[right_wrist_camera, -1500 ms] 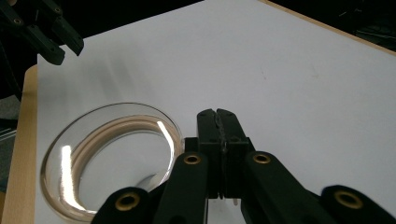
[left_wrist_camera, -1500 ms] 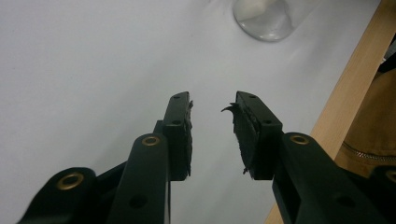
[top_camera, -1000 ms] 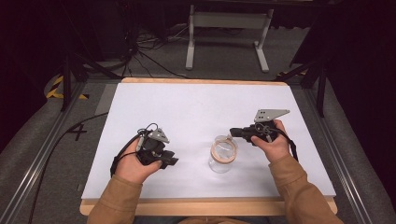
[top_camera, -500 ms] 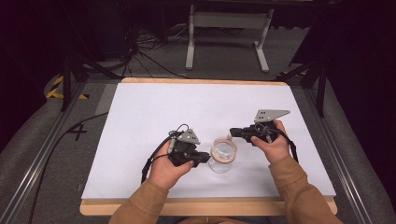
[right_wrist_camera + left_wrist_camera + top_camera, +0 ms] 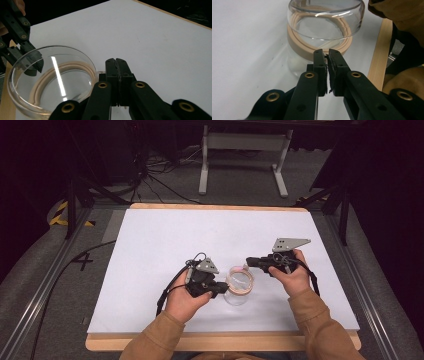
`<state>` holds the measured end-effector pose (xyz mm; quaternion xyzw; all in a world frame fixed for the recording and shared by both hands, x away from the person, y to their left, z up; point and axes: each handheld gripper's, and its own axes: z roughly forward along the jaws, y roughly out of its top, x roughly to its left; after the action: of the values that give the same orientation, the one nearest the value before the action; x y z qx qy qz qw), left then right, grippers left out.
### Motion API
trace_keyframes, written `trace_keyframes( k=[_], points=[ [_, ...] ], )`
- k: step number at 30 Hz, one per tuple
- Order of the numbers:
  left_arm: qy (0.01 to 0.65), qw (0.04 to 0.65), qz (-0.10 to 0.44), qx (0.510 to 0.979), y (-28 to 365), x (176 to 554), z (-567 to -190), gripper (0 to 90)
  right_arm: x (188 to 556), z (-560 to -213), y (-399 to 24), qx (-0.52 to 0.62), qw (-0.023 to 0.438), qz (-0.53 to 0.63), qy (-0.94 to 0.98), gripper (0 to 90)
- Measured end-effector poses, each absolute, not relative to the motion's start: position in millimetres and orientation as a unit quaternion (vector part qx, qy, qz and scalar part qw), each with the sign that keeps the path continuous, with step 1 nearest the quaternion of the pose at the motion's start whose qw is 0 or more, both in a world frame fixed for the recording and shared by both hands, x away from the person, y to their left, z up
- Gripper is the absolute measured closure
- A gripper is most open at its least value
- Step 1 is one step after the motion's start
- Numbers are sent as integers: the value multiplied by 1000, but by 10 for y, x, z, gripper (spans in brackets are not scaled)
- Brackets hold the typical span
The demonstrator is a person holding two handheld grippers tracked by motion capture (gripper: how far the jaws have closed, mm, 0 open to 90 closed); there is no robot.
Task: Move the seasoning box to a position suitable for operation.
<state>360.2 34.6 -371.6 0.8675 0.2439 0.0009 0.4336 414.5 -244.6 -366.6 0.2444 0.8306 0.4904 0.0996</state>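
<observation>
My left gripper (image 5: 223,290) jaws pressed together, tips at jar's side | my right gripper (image 5: 248,263) jaws pressed together, empty, just beside jar rim | clear glass jar (image 5: 238,285) with tan ring stands upright, mouth up, between both on white table (image 5: 150,250) near front edge | nothing blocks it

One sign can be read: a dark numeral "4" (image 5: 83,261) marked on the grey carpeted floor (image 5: 47,285) to the left of the white-topped desk (image 5: 150,240), just beside the metal rail (image 5: 42,292) that runs along that side. No other text, label or brand is legible on the desk or on anything standing on it.
</observation>
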Motion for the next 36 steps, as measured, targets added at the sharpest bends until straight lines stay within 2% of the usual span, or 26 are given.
trace_keyframes(
  k=[9, 14, 16, 20, 26, 36],
  points=[
    [243, 466, 16, 851, 330, 3594, -3650, 851, 4110, -3662, -2466, 247, 105, 488, 830, 900],
    [237, 468, 13, 851, 304, 3609, -3626, 842, 3924, -3495, -2569, 230, 113, 497, 829, 900],
    [236, 468, 14, 852, 294, 3625, -3611, 838, 3812, -3422, -2600, 214, 104, 502, 832, 900],
    [233, 470, 13, 851, 281, 3658, -3572, 835, 3533, -3327, -2496, 151, 57, 497, 853, 900],
    [227, 474, 11, 851, 260, 3692, -3523, 816, 3401, -3468, -2232, 166, 47, 446, 878, 900],
    [226, 473, 10, 852, 251, 3700, -3518, 810, 3452, -3584, -2232, 200, 56, 452, 868, 900]
  ],
)
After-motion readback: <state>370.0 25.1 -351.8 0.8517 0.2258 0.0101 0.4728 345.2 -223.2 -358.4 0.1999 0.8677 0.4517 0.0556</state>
